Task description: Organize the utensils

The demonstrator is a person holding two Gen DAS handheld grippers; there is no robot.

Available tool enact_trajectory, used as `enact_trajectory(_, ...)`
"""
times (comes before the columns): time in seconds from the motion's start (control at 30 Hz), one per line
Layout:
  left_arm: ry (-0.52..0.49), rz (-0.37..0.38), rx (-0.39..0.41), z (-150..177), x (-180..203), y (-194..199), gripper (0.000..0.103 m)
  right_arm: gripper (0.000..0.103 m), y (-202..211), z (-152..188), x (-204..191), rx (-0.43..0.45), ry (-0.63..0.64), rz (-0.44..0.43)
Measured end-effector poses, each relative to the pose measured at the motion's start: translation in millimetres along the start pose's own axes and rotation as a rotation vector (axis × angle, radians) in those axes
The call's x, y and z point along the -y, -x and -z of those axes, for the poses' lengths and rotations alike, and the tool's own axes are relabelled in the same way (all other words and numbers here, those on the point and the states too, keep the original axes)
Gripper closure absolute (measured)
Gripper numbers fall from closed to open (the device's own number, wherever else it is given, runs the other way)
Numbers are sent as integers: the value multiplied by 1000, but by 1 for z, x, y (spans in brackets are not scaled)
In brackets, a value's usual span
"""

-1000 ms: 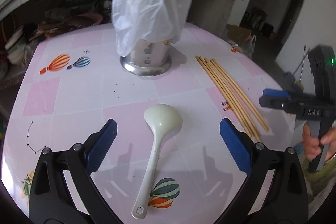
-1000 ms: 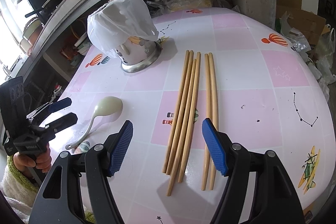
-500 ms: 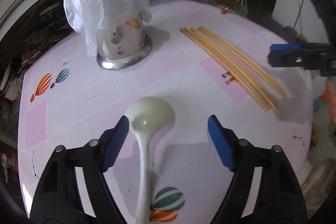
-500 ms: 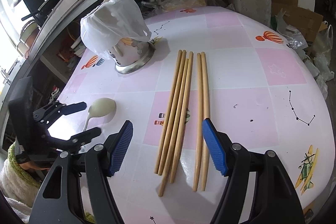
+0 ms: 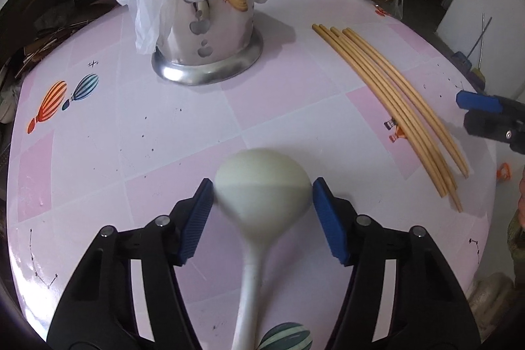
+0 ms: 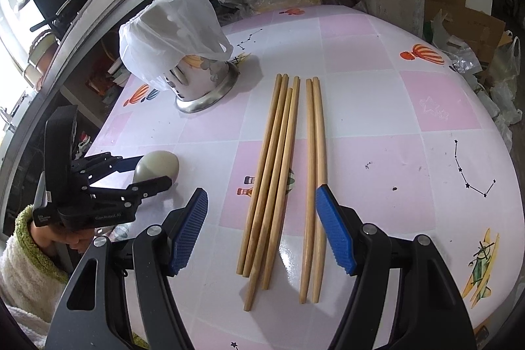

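Pink-and-white checked oilcloth with balloon prints covers the table, and cluttered shelves stand behind it. On the cloth, near the front edge, lies the cream-coloured plastic ladle with a round bowl and a thin handle; its handle runs back toward the camera. The left gripper has come down around the bowl, and its jaws have just been closing. The blue pads now sit just beside the two sides of the bowl. Whether they already press on it I cannot tell for sure, because the ladle is blurred; from the right wrist view the bowl also lies between the two fingers.

I judge the ladle to be light and stiff, but smooth. The round bowl is a poor place to grip — curved sides let the pads slide off, and the ladle can tip. The neck where the bowl meets the handle, or the handle itself, seems a safer hold.

The right gripper hovers with its jaws wide above the six long wooden chopsticks, holding nothing. These sticks look light and rigid, and they roll easily — best taken near the middle. The steel utensil holder with a white plastic bag over its top stands well apart, at the far side.
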State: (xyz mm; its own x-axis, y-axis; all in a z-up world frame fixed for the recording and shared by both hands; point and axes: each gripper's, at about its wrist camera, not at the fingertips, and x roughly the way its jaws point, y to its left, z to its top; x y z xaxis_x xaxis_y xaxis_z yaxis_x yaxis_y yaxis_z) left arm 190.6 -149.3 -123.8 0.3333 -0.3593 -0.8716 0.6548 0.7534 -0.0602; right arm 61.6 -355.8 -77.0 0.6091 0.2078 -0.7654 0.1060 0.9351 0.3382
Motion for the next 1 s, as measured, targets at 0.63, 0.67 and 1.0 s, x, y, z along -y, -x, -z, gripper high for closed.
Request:
enact_trajectory(0.63,61,9,91,1,1,29,50,36,12,-9,27,36,-48,51)
enact_trajectory(0.67,67,9,104,2,0,34,50,36,13,-12,30,44,-51,51)
enact_trajectory(1.0,127,31,219,5,-10,77,50,63,-32,-71,51,0,-6,76)
